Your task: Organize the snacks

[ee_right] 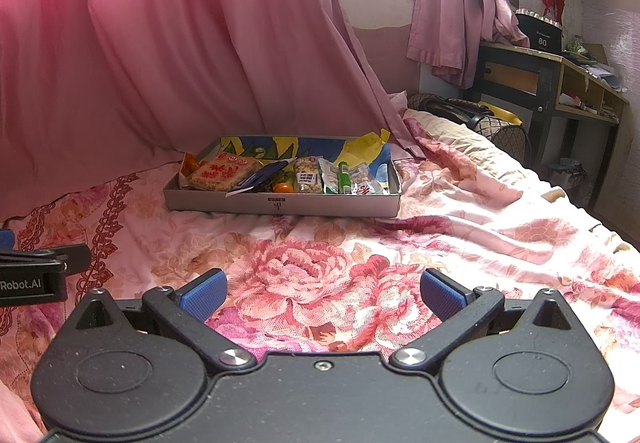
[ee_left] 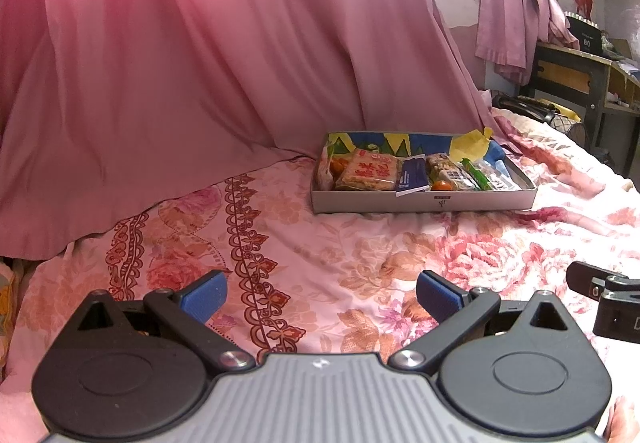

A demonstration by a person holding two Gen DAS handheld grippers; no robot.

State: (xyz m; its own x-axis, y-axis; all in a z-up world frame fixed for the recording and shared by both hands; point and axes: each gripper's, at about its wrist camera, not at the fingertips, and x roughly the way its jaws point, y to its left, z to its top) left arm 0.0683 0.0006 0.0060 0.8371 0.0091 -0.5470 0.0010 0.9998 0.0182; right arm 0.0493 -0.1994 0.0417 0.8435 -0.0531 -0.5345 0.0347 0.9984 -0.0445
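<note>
A shallow grey box point(ee_left: 424, 202) point(ee_right: 280, 206) lies on the floral bedspread and holds several snacks: a large orange-and-red biscuit pack point(ee_left: 370, 173) point(ee_right: 224, 173), a dark blue packet point(ee_left: 412, 176) point(ee_right: 260, 175), a nut bar point(ee_right: 307, 176), a green stick point(ee_left: 476, 173) point(ee_right: 344, 178) and a small orange fruit point(ee_left: 441, 185) point(ee_right: 283, 187). My left gripper point(ee_left: 320, 297) is open and empty, low over the bedspread, well short of the box. My right gripper point(ee_right: 322, 295) is open and empty too, beside the left one.
A pink curtain point(ee_left: 200, 63) hangs behind the box. A desk point(ee_right: 560, 83) stands at the far right past the bed. A dark bag point(ee_right: 480, 119) lies at the bed's head. Part of the right gripper shows at the left view's right edge point(ee_left: 608, 299).
</note>
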